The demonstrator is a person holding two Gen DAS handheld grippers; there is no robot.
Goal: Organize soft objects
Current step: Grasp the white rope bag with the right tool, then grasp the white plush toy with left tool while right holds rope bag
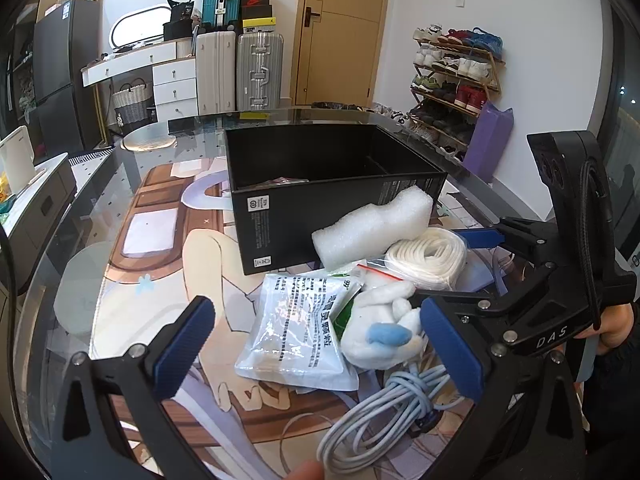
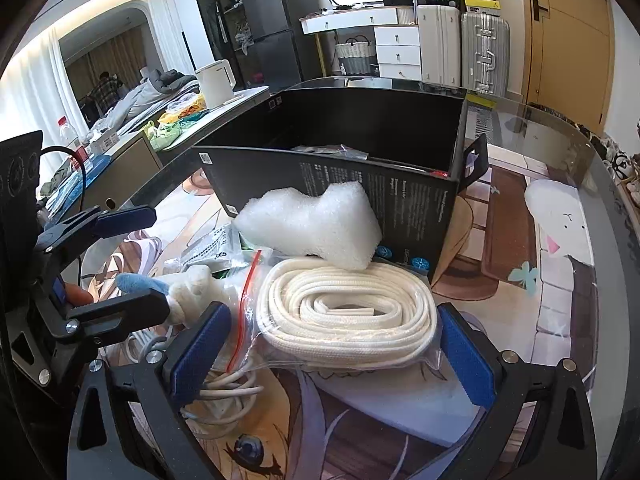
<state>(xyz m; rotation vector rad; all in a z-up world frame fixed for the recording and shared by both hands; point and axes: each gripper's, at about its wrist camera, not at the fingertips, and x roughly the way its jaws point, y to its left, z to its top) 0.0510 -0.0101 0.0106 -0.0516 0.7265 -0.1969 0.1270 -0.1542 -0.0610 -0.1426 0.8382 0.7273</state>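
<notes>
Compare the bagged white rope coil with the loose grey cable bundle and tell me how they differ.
The rope coil is cream-white, thick and braided; the grey cable bundle is pale grey, thin and smooth. The rope coil is sealed in a clear zip bag, while the cable lies bare on the table mat. The rope is wound in a neat flat oval; the cable loops loosely. Both are coiled, flexible cords lying outside the black box.

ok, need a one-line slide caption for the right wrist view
Open right gripper straddles a bagged coil of white rope, foam block leaning on the black box behind.

Two close wrist views, shared black box (image 1: 336,184).
</notes>
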